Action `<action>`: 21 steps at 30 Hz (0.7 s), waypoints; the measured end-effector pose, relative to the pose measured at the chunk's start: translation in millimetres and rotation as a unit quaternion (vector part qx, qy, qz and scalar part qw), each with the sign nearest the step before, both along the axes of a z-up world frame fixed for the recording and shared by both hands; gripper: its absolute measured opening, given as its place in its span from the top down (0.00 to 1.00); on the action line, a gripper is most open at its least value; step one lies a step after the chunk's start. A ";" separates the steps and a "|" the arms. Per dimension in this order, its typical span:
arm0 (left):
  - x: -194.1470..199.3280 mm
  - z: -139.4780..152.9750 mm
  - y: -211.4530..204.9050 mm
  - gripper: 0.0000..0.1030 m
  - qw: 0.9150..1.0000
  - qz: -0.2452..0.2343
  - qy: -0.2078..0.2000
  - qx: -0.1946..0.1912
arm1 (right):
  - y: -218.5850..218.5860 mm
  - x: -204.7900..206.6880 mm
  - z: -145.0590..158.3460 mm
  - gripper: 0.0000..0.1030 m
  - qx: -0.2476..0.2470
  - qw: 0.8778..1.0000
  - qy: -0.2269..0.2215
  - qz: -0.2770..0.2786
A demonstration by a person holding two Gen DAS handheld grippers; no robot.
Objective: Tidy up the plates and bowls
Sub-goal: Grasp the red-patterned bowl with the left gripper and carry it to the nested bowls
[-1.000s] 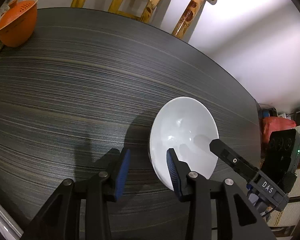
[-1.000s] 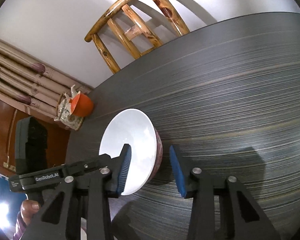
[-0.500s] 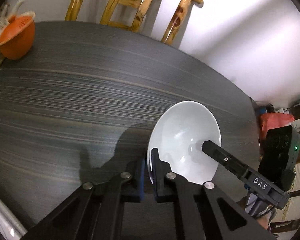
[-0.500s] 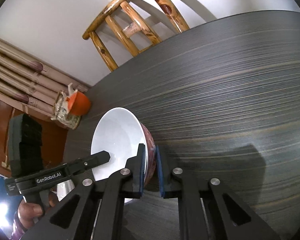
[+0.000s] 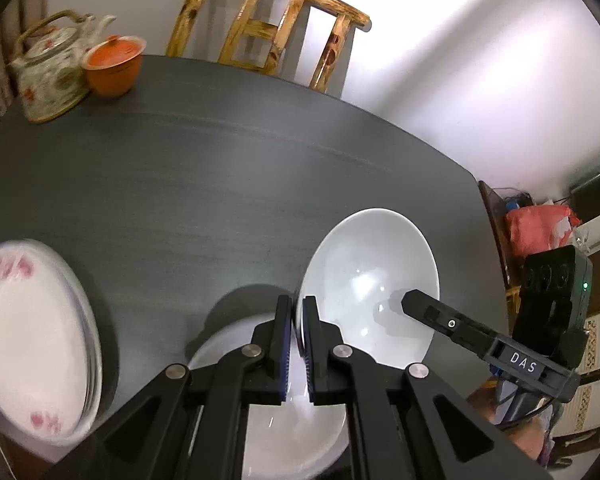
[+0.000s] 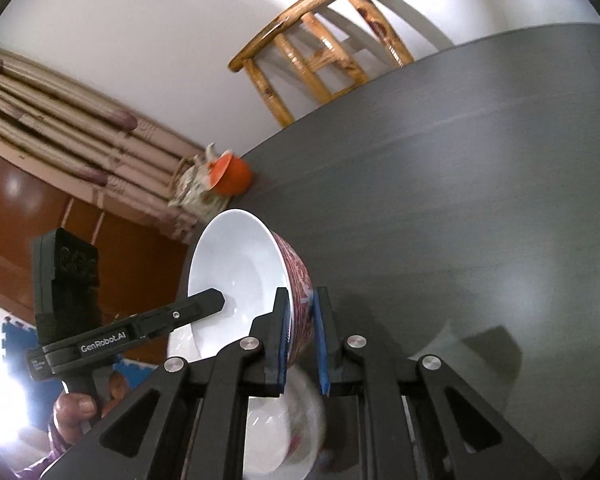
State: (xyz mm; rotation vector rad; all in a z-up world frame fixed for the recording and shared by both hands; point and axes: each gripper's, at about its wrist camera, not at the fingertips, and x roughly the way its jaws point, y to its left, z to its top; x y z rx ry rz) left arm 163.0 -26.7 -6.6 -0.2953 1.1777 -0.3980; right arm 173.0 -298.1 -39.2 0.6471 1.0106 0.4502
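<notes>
A bowl [image 5: 370,276], white inside and red-patterned outside [image 6: 296,280], hangs tilted above the dark table [image 5: 220,184]. Both grippers hold it by opposite sides of its rim. My left gripper [image 5: 298,344] is shut on the left side of the rim. My right gripper [image 6: 303,336] is shut on the right wall, with one of its fingers [image 5: 440,316] inside the bowl. Under the held bowl sits a second white bowl [image 5: 284,440], also in the right wrist view [image 6: 276,440]. A stack of white plates with pink flowers [image 5: 32,340] lies at the left.
A flowered teapot [image 5: 48,76] and an orange lidded cup [image 5: 114,66] stand at the table's far left corner. A wooden chair [image 5: 276,28] stands behind the table by the white wall. A hand [image 6: 76,408] grips the left gripper's handle.
Both grippers closed on the bowl's rim and raised it off the table. They carried it back and leftward, so the plate stack and the second bowl came into view.
</notes>
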 end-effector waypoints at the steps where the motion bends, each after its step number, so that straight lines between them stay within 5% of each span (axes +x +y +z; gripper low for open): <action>1: -10.0 -1.8 2.9 0.95 1.000 0.002 0.002 0.002 | 4.3 -8.3 0.6 0.87 0.000 1.000 0.003 0.004; 10: -66.3 -15.8 23.0 0.95 0.999 0.008 -0.003 0.033 | 35.2 -67.1 -6.9 0.87 -0.002 0.999 0.022 0.032; 21: -88.2 -43.5 30.3 0.95 0.999 0.021 0.004 0.048 | 55.7 -86.7 -15.0 0.87 -0.043 0.998 0.030 0.040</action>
